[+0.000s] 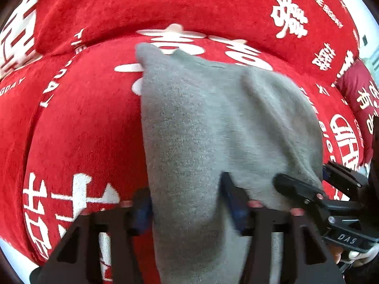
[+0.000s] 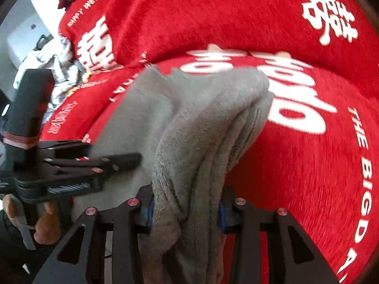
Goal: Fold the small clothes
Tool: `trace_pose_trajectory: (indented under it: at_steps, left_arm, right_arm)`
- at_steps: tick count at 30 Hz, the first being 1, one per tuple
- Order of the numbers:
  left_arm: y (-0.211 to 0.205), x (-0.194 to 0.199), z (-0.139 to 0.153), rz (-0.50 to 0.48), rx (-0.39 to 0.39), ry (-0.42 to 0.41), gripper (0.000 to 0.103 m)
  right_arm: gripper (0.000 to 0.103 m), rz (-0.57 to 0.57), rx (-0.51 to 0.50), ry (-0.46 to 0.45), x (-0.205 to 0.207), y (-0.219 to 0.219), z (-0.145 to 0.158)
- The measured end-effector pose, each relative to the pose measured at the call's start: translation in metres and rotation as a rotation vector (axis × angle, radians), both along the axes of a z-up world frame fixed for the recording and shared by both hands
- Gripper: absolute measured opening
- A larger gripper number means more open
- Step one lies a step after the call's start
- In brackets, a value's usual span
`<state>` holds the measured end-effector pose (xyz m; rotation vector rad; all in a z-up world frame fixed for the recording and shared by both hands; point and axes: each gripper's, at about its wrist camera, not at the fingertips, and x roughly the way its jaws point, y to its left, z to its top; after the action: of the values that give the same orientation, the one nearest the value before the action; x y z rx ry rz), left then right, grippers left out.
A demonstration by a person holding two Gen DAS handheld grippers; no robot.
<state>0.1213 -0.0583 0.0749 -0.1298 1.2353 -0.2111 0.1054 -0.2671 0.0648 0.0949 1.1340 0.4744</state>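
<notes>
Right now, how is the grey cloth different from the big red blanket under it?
The grey cloth is plain; the red blanket has white writing and symbols on it. The grey cloth is small and folded into layers; the red blanket is much bigger and spreads out beneath it. Both look soft and fuzzy.

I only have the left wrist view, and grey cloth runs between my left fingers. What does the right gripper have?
Observer: The right gripper has the grey garment bunched between its fingers in several stacked layers.
Operator: Anything else lying around on that side?
Observer: A heap of pale clothes lies off the edge of the red cover, behind the left gripper.
</notes>
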Motion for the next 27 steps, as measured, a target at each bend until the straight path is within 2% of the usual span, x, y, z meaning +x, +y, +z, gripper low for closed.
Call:
trace_pose_trajectory:
  at_steps: [1, 4, 8, 11, 14, 16, 17, 18, 19, 20, 21, 22, 23, 24, 25, 27]
  left_arm:
    - [0.004, 0.003, 0.0, 0.025, 0.031, 0.006, 0.089]
    - [0.018, 0.003, 0.008, 0.054, 0.016, 0.022, 0.09]
    - [0.04, -0.004, 0.033, 0.097, -0.003, -0.032, 0.09]
    - [0.038, 0.007, 0.042, 0.099, -0.016, -0.045, 0.09]
    - [0.024, 0.025, 0.044, 0.084, 0.011, -0.056, 0.09]
    - [0.012, 0.044, 0.041, 0.074, 0.07, -0.052, 0.09]
    - [0.009, 0.051, 0.038, 0.077, 0.101, -0.048, 0.09]
    - [0.007, 0.061, 0.028, 0.092, 0.182, -0.035, 0.09]
    - [0.007, 0.067, 0.019, 0.1, 0.241, -0.012, 0.09]
    - [0.008, 0.074, 0.006, 0.096, 0.262, 0.028, 0.09]
    - [0.011, 0.079, -0.005, 0.1, 0.251, 0.054, 0.098]
    - [0.017, 0.082, -0.01, 0.133, 0.234, 0.051, 0.103]
    - [0.021, 0.083, -0.012, 0.139, 0.224, 0.05, 0.103]
    - [0.022, 0.084, -0.012, 0.131, 0.213, 0.059, 0.103]
    - [0.023, 0.085, -0.011, 0.125, 0.213, 0.061, 0.103]
    - [0.024, 0.083, 0.0, 0.109, 0.224, 0.054, 0.103]
  right_arm:
    - [0.065, -0.025, 0.005, 0.026, 0.002, -0.006, -0.004]
    - [0.067, -0.076, 0.032, 0.069, 0.006, -0.023, -0.002]
    - [0.071, -0.105, 0.054, -0.007, 0.005, -0.04, 0.032]
    - [0.079, -0.131, 0.064, -0.042, 0.025, -0.046, 0.047]
    - [0.079, -0.136, 0.041, 0.003, 0.057, -0.042, 0.036]
    - [0.077, -0.143, 0.031, 0.039, 0.075, -0.037, 0.026]
    - [0.074, -0.121, 0.029, 0.038, 0.081, -0.032, 0.023]
    - [0.065, -0.072, -0.008, 0.02, 0.084, -0.022, 0.021]
    - [0.057, -0.046, -0.061, 0.012, 0.086, -0.017, 0.018]
    - [0.054, -0.029, -0.154, 0.016, 0.09, -0.01, 0.009]
    - [0.053, -0.038, -0.224, 0.04, 0.095, -0.009, -0.002]
    - [0.053, -0.059, -0.241, 0.061, 0.099, -0.013, -0.012]
    - [0.054, -0.086, -0.198, 0.067, 0.103, -0.022, -0.018]
    - [0.06, -0.111, -0.172, 0.072, 0.106, -0.029, -0.02]
    - [0.064, -0.119, -0.171, 0.078, 0.108, -0.032, -0.021]
    - [0.065, -0.123, -0.2, 0.067, 0.106, -0.03, -0.014]
